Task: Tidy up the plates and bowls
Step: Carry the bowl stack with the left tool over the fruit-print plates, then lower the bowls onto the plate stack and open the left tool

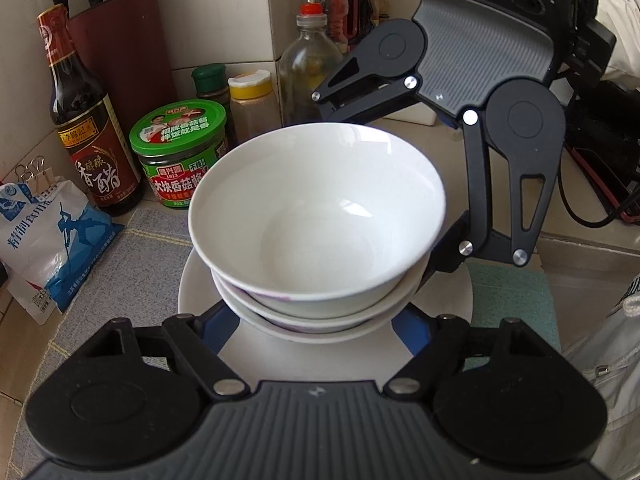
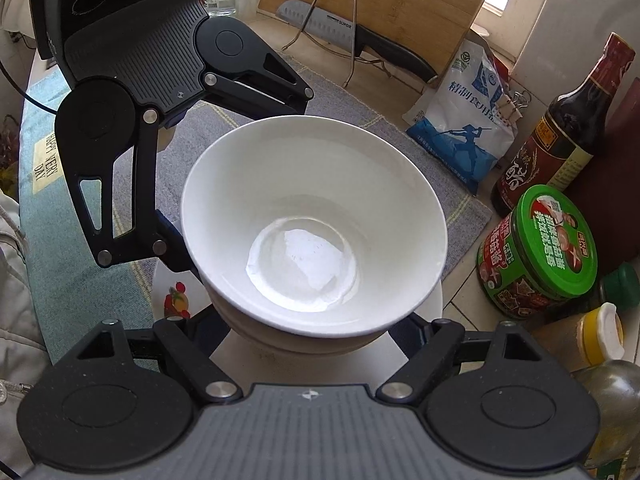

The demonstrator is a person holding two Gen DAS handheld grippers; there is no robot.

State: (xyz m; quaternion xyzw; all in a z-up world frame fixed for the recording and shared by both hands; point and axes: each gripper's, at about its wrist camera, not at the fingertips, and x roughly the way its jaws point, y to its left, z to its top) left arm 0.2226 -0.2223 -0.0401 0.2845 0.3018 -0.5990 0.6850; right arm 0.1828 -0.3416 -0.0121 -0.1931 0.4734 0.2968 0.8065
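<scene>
Stack: we see three white bowls [image 1: 316, 216] nested together, sitting on a white plate [image 1: 200, 292] that lies on the grey mat [image 1: 120, 280] near the jar [image 1: 180, 148] and vinegar bottle [image 1: 80, 112].
Left gripper [image 1: 316, 320]: jaws spread on either side of the lowest bowl; whether the pads press on it is hidden, so we cannot tell if it grips.
Right gripper [image 2: 316, 332]: likewise straddling the stack from the opposite side, contact hidden.
Handling: we judge the stack stiff, glazed and slippery, fairly heavy together, and liable to chip.
Where to hold: we would take the plate's rim or the lowest bowl's wall from both sides, keeping it level.
</scene>
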